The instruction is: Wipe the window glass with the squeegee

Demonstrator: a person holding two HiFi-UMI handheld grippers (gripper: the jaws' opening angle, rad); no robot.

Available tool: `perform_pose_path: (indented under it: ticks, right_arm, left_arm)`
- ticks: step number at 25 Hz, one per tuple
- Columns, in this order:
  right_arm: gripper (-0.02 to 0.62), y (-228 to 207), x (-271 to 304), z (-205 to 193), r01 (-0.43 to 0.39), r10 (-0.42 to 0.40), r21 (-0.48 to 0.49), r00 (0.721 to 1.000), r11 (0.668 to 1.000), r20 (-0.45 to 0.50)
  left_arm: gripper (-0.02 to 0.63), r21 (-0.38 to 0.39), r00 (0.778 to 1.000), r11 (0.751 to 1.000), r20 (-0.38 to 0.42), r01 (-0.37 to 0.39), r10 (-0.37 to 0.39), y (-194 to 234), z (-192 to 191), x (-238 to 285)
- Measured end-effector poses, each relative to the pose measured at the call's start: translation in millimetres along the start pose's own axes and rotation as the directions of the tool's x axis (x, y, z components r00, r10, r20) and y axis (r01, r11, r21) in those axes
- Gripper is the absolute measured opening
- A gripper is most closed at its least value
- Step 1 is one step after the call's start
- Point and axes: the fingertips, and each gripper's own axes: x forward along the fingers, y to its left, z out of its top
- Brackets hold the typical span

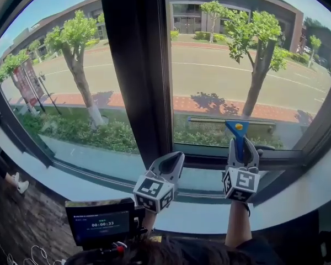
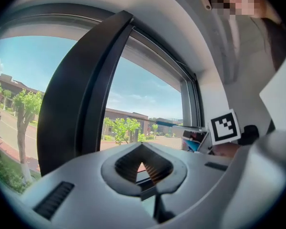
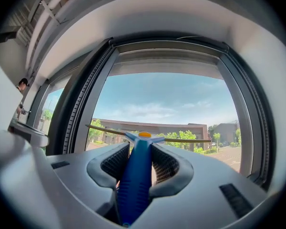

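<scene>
Blue squeegee (image 1: 237, 130) clenched in right gripper (image 1: 243, 148), blade at window glass (image 1: 220, 76), left gripper (image 1: 174, 159) closed, empty

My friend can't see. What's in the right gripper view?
The right hand-held gripper is shut on a blue squeegee, whose blade lies crosswise before the window glass. Outside are blue sky, green trees and a brown building.

- L gripper (image 1: 172, 160) & R gripper (image 1: 243, 148): smooth, round, light-grey shells.
- Each has a cube w/ black-and-white square marks: L cube (image 1: 153, 192), R cube (image 1: 240, 184).
- Inside jaws: dark ribbed pads (image 3: 115, 162).
- Small dark slots (image 3: 236, 200) on shells.
- Dark sleeve (image 1: 265, 254) on R arm.
</scene>
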Motion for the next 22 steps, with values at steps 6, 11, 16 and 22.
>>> perform_pose_path:
  ticks: [6, 11, 16, 22]
  right_arm:
    - [0.141, 19.1, 10.1, 78.3, 0.012, -0.014, 0.026, 0.996, 1.0, 0.085]
    - [0.141, 18.9, 19.4, 173.9, 0.075, -0.077, 0.02, 0.978, 0.997, 0.196]
    - [0.141, 12.6, 35.6, 275.4, 0.131, -0.126, 0.007, 0.936, 0.991, 0.328]
    - [0.141, 19.9, 56.2, 398.2, 0.151, -0.117, -0.031, 0.868, 0.988, 0.483]
  left_arm:
    - [0.002, 0.017, 0.994, 0.994, 0.011, 0.111, -0.112, 10.2, 6.7, -11.6]
    - [0.002, 0.006, 0.989, 0.989, 0.012, 0.147, -0.147, 11.8, 9.5, -18.3]
    - [0.002, -0.022, 0.99, 0.99, 0.029, 0.142, -0.142, 15.4, 10.2, -15.2]
    - [0.002, 0.006, 0.988, 0.99, 0.063, 0.14, -0.14, 14.7, 31.1, -7.9]
